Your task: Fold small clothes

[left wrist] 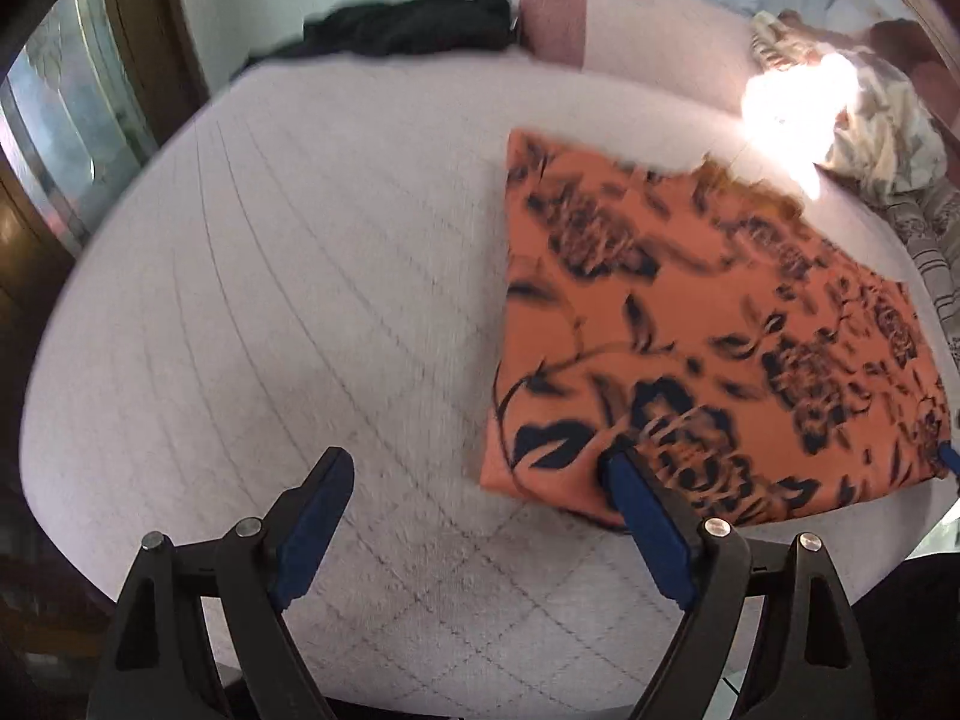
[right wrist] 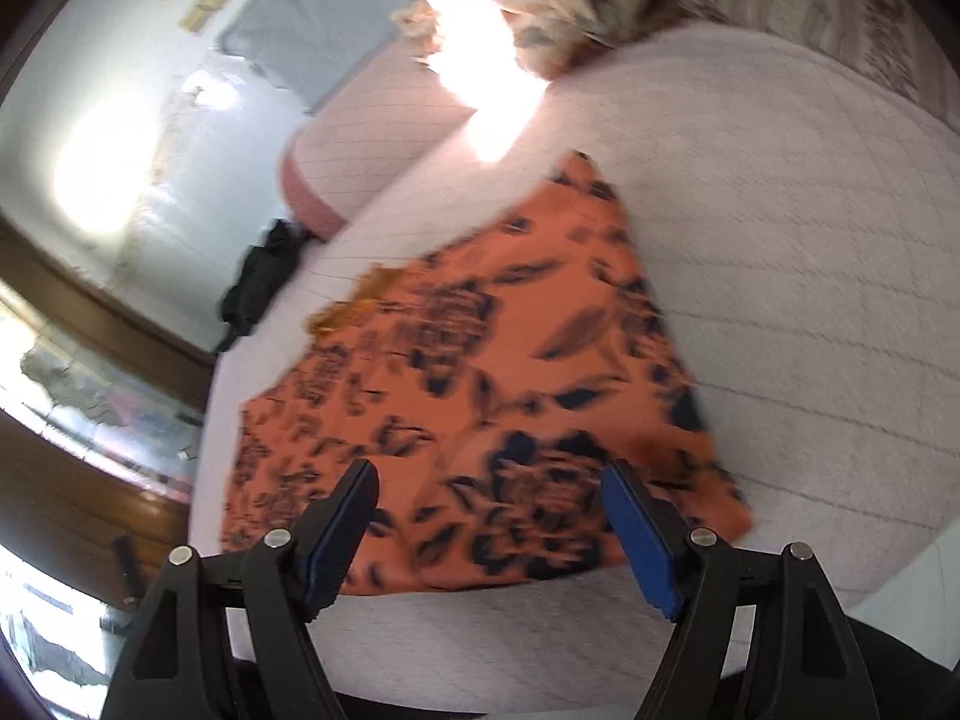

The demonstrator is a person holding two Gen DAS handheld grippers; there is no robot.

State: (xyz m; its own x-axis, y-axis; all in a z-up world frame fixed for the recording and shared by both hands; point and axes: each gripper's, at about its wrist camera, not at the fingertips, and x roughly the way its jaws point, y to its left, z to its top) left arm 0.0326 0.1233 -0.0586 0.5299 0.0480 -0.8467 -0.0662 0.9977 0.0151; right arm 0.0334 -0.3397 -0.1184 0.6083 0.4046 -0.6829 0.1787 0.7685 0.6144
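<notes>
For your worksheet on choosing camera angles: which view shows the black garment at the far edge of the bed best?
The left wrist view: there the black garment stretches broadly across the bed's far edge. The right wrist view shows it only as a small, blurred dark bundle beside the bed edge.

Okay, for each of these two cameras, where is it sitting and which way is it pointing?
Left wrist: on the left gripper, angled down at the bed; orange cloth to its right; both open fingers show.
Right wrist: on the right gripper, angled down over the orange cloth; both open fingers show.
Shared: the orange cloth, bed, black garment and pink bolster.
</notes>
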